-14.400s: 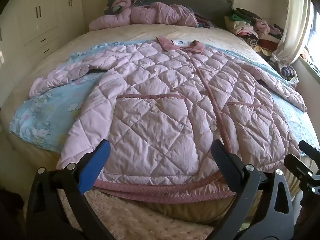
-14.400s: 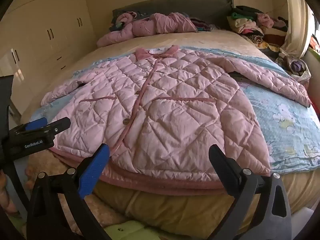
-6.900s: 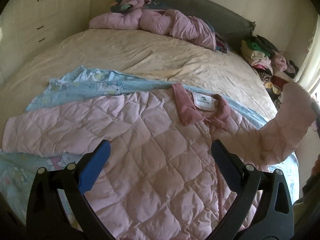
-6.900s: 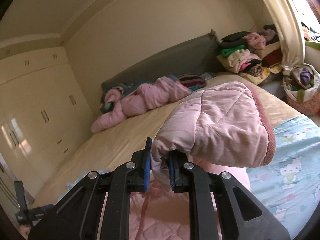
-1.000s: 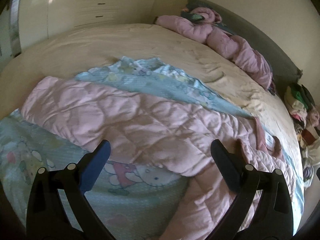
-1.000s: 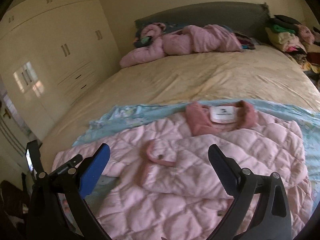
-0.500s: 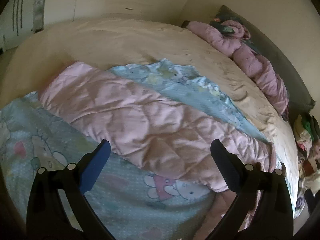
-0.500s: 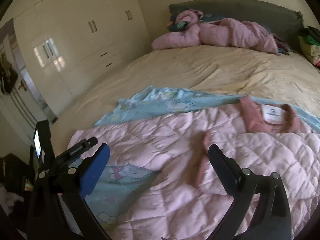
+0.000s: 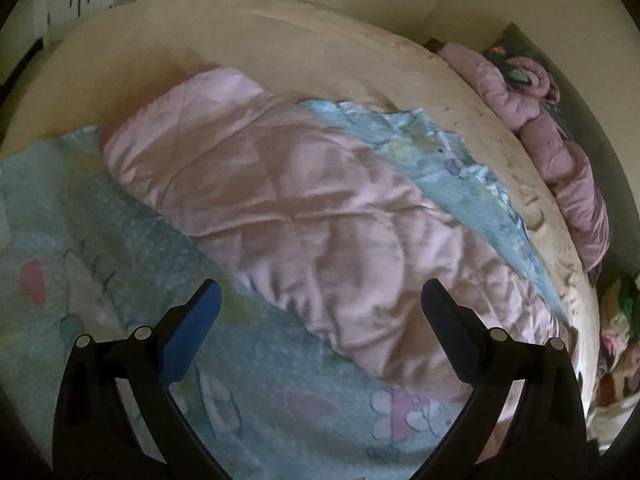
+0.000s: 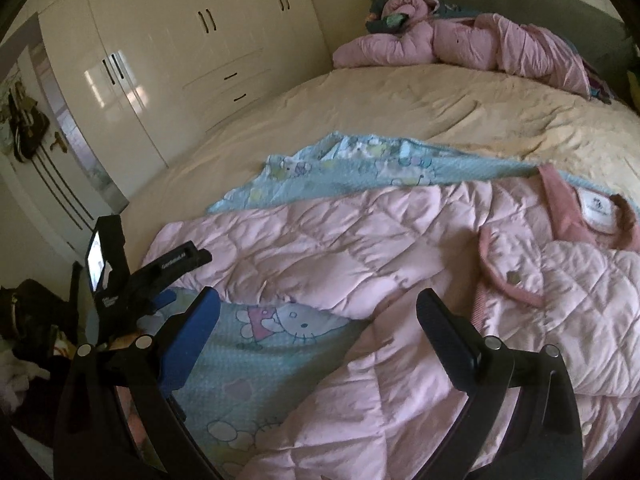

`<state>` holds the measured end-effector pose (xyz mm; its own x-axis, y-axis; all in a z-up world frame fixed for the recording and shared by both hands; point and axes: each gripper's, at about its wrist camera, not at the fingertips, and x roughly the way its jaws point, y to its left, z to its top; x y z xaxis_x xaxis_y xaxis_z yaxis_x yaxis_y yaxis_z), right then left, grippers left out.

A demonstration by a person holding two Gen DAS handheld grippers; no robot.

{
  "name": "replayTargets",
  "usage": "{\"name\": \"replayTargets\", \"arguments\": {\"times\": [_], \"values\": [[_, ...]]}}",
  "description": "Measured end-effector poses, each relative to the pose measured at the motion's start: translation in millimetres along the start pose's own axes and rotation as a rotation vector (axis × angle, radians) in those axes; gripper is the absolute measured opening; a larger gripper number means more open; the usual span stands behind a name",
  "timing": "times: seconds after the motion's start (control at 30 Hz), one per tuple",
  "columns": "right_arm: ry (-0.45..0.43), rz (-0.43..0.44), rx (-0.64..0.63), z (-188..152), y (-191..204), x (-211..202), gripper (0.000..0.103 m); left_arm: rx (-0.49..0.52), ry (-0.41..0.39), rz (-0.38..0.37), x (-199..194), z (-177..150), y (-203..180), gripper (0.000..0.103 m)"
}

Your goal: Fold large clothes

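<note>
Both claws swung left since half a second ago, left claw now spread wide, empty, over the unfolded sleeve of the pink quilted jacket on the bed, likely lining up a grab; right claw also wide, empty.

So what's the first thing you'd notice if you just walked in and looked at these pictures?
The big pink quilted jacket spread over a blue Hello Kitty blanket on the bed, one sleeve stretched out flat and the other folded across the chest. Both the left gripper and the right gripper hover above it, jaws open and empty. Behind, a crumpled pink coat lies by the grey headboard.
</note>
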<state>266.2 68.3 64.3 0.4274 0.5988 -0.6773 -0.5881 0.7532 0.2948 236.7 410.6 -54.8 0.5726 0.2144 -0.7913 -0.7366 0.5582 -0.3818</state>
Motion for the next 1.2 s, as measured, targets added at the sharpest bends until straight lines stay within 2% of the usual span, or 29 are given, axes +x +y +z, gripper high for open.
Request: {"name": "replayTargets", "arguments": {"times": [0.1,0.2,0.27,0.3,0.33,0.37,0.4,0.47,0.6,0.77,0.87,1.0,1.1,1.2], "values": [[0.013,0.002,0.018,-5,-7,5,0.098,-0.030,0.025,-0.018,20,9,11,0.094],[0.019,-0.005,0.045,-10,-20,5,0.098,-0.047,-0.001,-0.030,31,19,21,0.093],[0.016,-0.012,0.063,-13,-31,0,0.098,-0.080,-0.038,-0.065,27,21,26,0.091],[0.013,-0.018,0.070,-14,-36,-3,0.098,-0.102,-0.062,-0.075,23,22,31,0.075],[0.010,-0.023,0.080,-14,-42,-6,0.098,-0.111,-0.075,-0.084,19,22,31,0.048],[0.003,-0.026,0.094,-15,-49,-11,0.098,-0.114,-0.091,-0.107,14,23,32,0.033],[-0.004,-0.028,0.107,-16,-54,-15,0.098,-0.111,-0.104,-0.123,9,24,31,0.022],[-0.021,-0.027,0.141,-19,-66,-25,0.098,-0.083,-0.151,-0.164,-14,28,21,0.019],[-0.045,-0.035,0.179,-27,-86,-48,0.098,-0.030,-0.244,-0.230,-61,31,2,0.018],[-0.087,-0.060,0.233,-41,-115,-87,0.098,0.015,-0.311,-0.320,-112,28,-19,0.017],[-0.117,-0.075,0.266,-49,-132,-115,0.098,0.054,-0.344,-0.367,-142,18,-37,0.016],[-0.162,-0.110,0.292,-61,-154,-151,0.098,0.085,-0.357,-0.502,-175,2,-62,0.016],[-0.191,-0.115,0.323,-73,-171,-171,0.098,0.171,-0.389,-0.521,-199,-12,-92,0.016],[-0.208,-0.115,0.364,-86,-185,-187,0.098,0.224,-0.377,-0.581,-215,-27,-121,0.016]]}}
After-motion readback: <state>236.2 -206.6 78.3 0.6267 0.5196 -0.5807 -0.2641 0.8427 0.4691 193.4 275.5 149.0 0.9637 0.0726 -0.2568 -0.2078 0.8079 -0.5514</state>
